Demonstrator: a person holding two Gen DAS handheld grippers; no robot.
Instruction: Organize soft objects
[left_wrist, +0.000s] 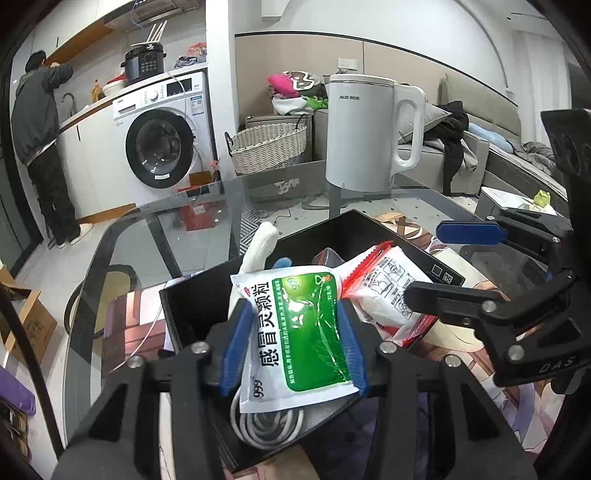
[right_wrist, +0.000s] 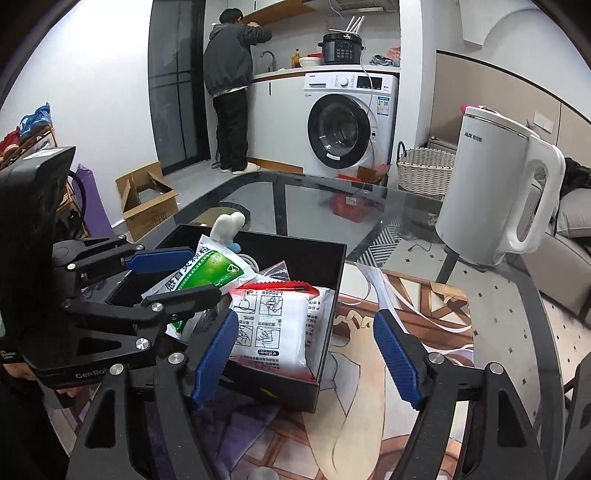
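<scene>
Blue pads of the left gripper (left_wrist: 293, 345) pinch the green medicine sachet (left_wrist: 295, 332) over the black box (right_wrist: 334, 295), so release it low and flat beside the white packet (right_wrist: 277, 328), while the right gripper (right_wrist: 306, 354) waits open.

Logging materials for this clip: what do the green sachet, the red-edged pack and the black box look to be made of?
Green sachet: glossy plastic or foil laminate; it shows glare and soft creases between the left tongs.
Red-edged pack: thin clear plastic film, wrinkled, with white soft-looking contents showing through.
Black box: rigid, thin straight walls with a matte finish, probably cardboard, though stiff plastic is possible.
</scene>
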